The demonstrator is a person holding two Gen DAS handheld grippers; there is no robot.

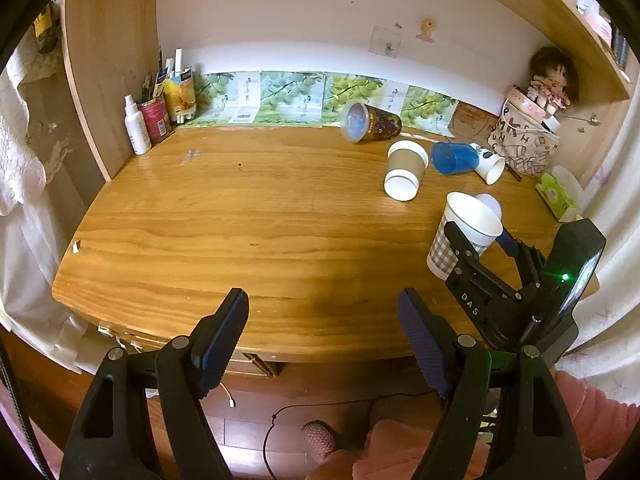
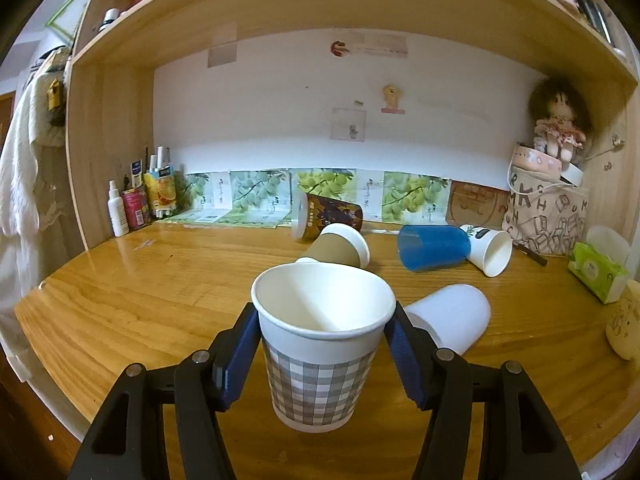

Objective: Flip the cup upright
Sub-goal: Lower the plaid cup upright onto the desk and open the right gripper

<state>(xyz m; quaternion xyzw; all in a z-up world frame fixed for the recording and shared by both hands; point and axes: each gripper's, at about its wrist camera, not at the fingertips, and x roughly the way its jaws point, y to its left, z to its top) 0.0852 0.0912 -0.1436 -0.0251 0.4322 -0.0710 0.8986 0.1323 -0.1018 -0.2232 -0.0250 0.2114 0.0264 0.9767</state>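
A grey-checked paper cup (image 2: 320, 356) stands mouth up between the pads of my right gripper (image 2: 322, 344), which is shut on its upper wall just above the desk. The same cup (image 1: 460, 236) and right gripper (image 1: 480, 240) show at the right of the left wrist view. My left gripper (image 1: 322, 332) is open and empty over the desk's front edge. Other cups lie on their sides: a brown sleeved cup (image 2: 340, 246), a blue plastic cup (image 2: 434, 246), a white printed cup (image 2: 490, 252), a dark printed cup (image 2: 328, 214) and a plain white cup (image 2: 452, 316) right of the held one.
The wooden desk (image 1: 240, 220) sits in a shelf alcove. Bottles and cartons (image 1: 160, 108) stand at the back left. A printed bag with a doll (image 2: 548, 204) and a green tissue pack (image 2: 596, 270) stand at the right. A cream mug (image 2: 624, 324) is at the far right edge.
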